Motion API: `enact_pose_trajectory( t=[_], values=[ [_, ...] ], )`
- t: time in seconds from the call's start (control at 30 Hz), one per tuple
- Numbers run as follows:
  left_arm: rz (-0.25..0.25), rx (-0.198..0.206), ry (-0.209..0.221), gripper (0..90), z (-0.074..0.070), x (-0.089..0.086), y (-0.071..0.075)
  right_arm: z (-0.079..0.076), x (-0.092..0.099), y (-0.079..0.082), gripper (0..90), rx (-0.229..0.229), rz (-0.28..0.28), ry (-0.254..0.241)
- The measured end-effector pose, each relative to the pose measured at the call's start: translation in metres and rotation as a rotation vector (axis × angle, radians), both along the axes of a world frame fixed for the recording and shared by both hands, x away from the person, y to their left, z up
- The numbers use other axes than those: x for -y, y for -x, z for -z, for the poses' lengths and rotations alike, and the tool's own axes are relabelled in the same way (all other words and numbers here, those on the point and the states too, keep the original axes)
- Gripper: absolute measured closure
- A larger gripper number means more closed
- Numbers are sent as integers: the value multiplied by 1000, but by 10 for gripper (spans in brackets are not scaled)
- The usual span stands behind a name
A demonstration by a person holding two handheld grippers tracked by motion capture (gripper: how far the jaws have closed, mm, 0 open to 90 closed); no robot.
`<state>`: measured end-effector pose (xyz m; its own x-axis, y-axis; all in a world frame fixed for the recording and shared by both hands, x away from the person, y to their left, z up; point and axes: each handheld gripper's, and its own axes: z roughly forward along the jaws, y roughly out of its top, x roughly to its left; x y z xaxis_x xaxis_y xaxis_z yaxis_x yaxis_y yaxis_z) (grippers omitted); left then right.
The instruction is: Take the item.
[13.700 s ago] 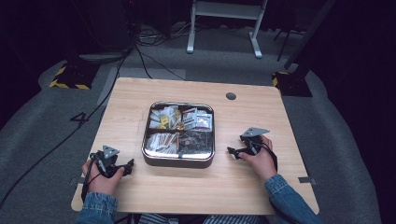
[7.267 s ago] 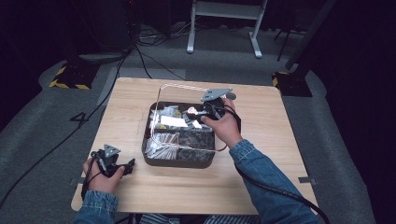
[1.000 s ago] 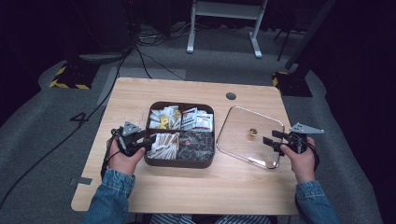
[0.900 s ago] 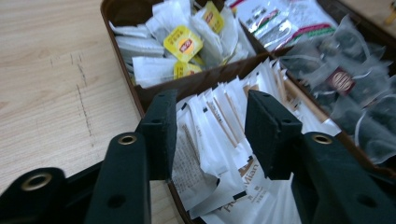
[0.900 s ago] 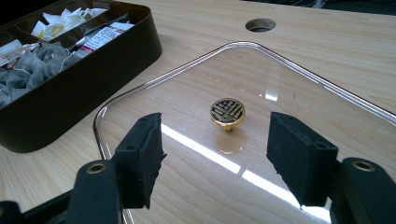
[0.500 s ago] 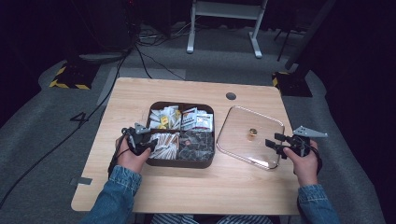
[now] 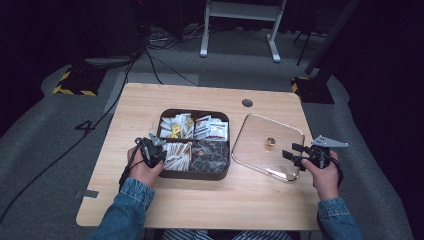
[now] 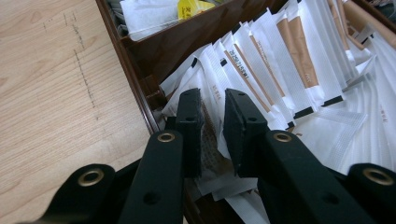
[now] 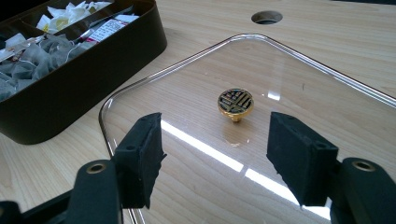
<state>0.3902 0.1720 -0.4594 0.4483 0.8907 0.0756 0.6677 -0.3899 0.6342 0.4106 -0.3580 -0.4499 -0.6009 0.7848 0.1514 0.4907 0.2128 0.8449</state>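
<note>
Now the left gripper (image 8: 212, 126) is closing in: its jaws have just been narrowing around a brown-and-white sachet (image 8: 211, 133) in the front-left compartment of the dark box (image 7: 195, 173), and the pads are pinching the packet's end between them. That compartment is packed with slim paper sachets (image 8: 280, 70) lying fanned against each other, so neighbours are pressing on both sides of the one being gripped. Compared with a second ago, the left hand has slid in from the box's left wall and dipped into the packets, which I read as the pick itself getting under way. Over at the bench's right edge, the right gripper (image 7: 295, 155) is hovering with jaws apart, holding nothing, just above the near edge of the glass lid (image 9: 299, 70), which is lying flat beside the box with its gold knob (image 9: 236, 101) up. Lifting cleanly may drag a neighbouring sachet along.
</note>
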Motion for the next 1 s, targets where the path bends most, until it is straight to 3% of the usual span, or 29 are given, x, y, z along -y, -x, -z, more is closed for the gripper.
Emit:
enact_pose_trajectory(
  t=[0.2,0.33,0.47,0.67,1.0],
  values=[
    [8,27,-43,846,1,-1,0,1,-3,0,363,-5,-8,4],
    [-1,17,-10,880,1,-4,-1,2,-2,0,363,-6,-7,2],
    [0,10,39,884,1,-8,-2,3,-1,-1,363,-9,-4,1],
    [-3,-8,171,885,-3,-20,-1,4,1,-2,363,-13,-1,-9],
    [59,58,362,885,-21,-28,7,4,-1,-3,361,-15,-6,-16]
  ],
)
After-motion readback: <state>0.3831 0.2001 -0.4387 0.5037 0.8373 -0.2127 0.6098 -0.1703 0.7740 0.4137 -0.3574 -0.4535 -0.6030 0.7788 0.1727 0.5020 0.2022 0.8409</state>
